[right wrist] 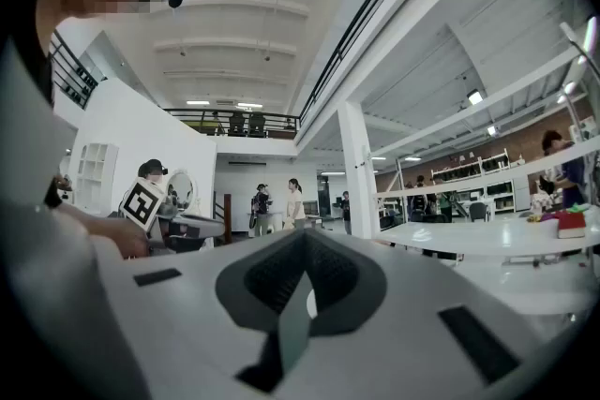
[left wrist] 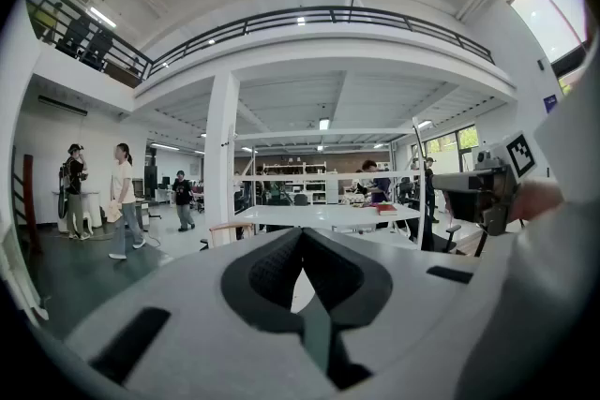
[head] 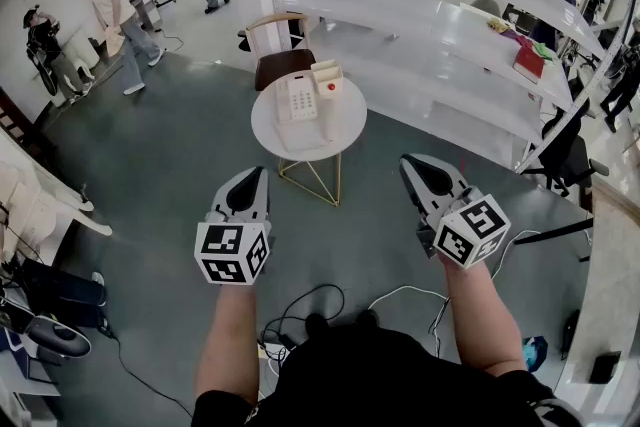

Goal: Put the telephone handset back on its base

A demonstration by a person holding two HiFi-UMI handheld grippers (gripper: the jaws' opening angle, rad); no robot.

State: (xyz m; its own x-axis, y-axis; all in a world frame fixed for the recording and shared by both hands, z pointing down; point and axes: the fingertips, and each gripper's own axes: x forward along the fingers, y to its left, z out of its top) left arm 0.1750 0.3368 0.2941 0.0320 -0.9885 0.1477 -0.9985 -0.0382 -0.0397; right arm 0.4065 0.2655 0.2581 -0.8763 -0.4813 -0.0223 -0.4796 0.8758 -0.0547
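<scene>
Telephone [head: 297,98]: stands on a round white table [head: 345,120], straight ahead of both claws and well apart from them, a little nearer the line of the left claw than that of the right; its keypad face is up; the handset cannot be told apart from the base at this size, so whether it lies in its cradle or loose beside it is not established.

A small white box with a red spot [head: 327,78] sits just beyond the telephone, on the far side from the claws; a brown chair [head: 281,65] stands behind the table, farther still.

Left gripper [head: 250,180]: held out towards the table, nothing in it; its own view shows the dark pads closed together at the tips with no object between them [left wrist: 302,244].

Right gripper [head: 415,170]: likewise held out, level with the left one and beside it; pads closed on each other, nothing carried [right wrist: 305,244].

White shelving [head: 440,25] runs ahead and to the right of the right claw; cables [head: 310,310] lie on the floor below and behind both claws.

Finding: no contact has been made with the telephone; judged from this, the task is at its outset; left to do are the approach to the table, opening a claw, taking the handset if it is off, and seating it on the base.
</scene>
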